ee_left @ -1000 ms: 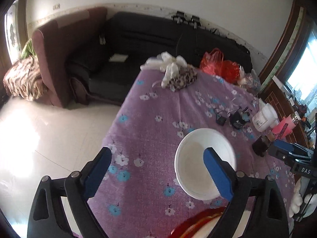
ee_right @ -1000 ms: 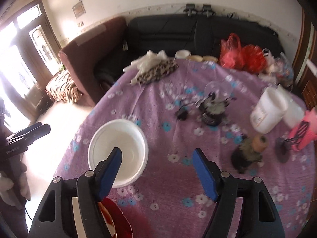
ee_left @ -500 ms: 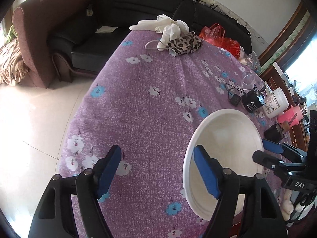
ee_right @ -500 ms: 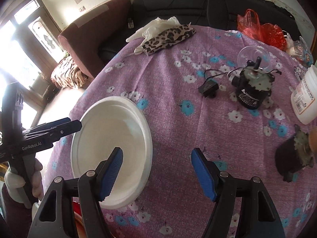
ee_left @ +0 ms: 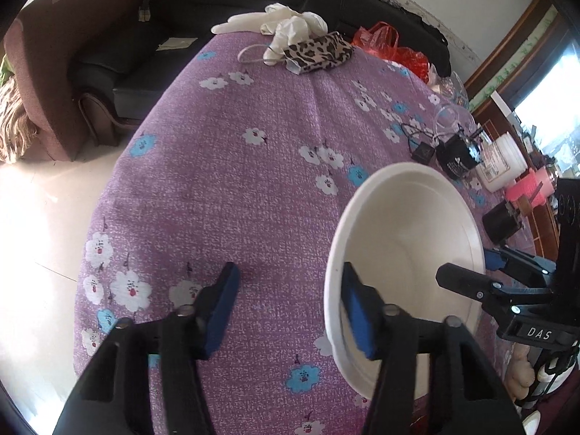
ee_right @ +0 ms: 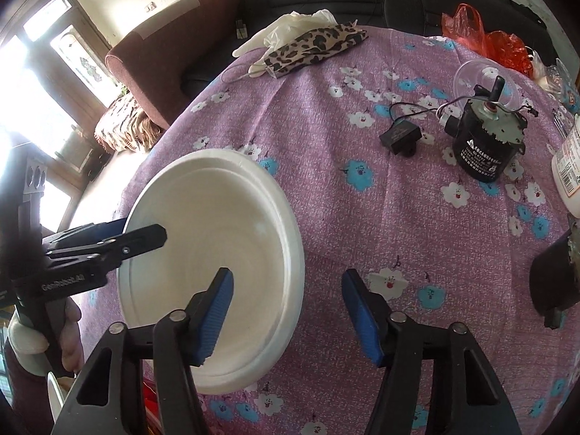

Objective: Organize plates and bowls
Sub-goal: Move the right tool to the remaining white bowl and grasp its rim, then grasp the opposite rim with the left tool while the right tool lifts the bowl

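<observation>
Left wrist view shows the left hand-held gripper [ee_left: 288,306] released, one finger inside the white bowl [ee_left: 409,239] rim. The right hand-held gripper [ee_right: 286,313] is released too, straddling the opposite rim on the counter [ee_right: 362,217].

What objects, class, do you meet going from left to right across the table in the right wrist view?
White bowl → leopard-print cloth → small black adapter → black motor → white bottle.
</observation>
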The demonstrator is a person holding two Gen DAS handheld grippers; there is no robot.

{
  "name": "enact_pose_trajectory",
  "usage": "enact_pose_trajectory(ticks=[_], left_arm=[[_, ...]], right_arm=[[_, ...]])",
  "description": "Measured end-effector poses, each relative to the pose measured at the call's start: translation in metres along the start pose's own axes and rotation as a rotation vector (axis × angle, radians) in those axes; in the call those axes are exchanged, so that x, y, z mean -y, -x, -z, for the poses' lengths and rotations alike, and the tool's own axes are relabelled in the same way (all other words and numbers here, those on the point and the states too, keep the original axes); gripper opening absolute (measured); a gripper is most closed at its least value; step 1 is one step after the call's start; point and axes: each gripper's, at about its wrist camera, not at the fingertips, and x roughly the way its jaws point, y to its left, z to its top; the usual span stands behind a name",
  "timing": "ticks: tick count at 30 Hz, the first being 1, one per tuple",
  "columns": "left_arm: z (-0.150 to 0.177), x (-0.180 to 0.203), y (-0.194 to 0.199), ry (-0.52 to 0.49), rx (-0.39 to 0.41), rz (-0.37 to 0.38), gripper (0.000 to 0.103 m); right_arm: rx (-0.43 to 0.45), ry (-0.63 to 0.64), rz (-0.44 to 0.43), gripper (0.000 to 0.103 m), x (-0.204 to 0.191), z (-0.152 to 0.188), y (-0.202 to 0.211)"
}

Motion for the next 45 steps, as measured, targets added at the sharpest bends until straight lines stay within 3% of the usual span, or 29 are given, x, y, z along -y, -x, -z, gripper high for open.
enact_pose_trajectory(ticks=[3, 8, 16, 21, 23, 39, 45], left_arm=[[0.002, 0.006, -0.001, -0.032, -0.013, -0.008, 0.029], [0.003, 0.012, 0.000, -0.063, -0.005, -0.031, 0.027], [0.004, 0.017, 0.002, -0.083, 0.004, -0.044, 0.027], [0.004, 0.019, 0.005, -0.095, 0.011, -0.047, 0.026], [0.004, 0.022, 0.007, -0.105, 0.017, -0.052, 0.019], [0.005, 0.031, 0.041, -0.150, 0.105, -0.105, 0.019], [0.001, 0.034, 0.039, -0.185, 0.118, -0.159, 0.019]], right_arm=[[-0.007, 0.006, -0.001, 0.059, -0.001, 0.001, -0.001], [-0.011, 0.005, -0.004, 0.054, -0.003, 0.002, -0.003], [-0.032, 0.021, -0.012, 0.018, -0.010, 0.004, -0.008], [-0.013, 0.034, -0.012, 0.016, -0.016, 0.003, -0.003], [-0.005, 0.044, -0.010, 0.015, -0.019, 0.002, -0.001], [0.101, 0.125, 0.059, 0.015, -0.047, -0.004, 0.027], [0.121, 0.134, 0.072, 0.015, -0.050, -0.011, 0.023]])
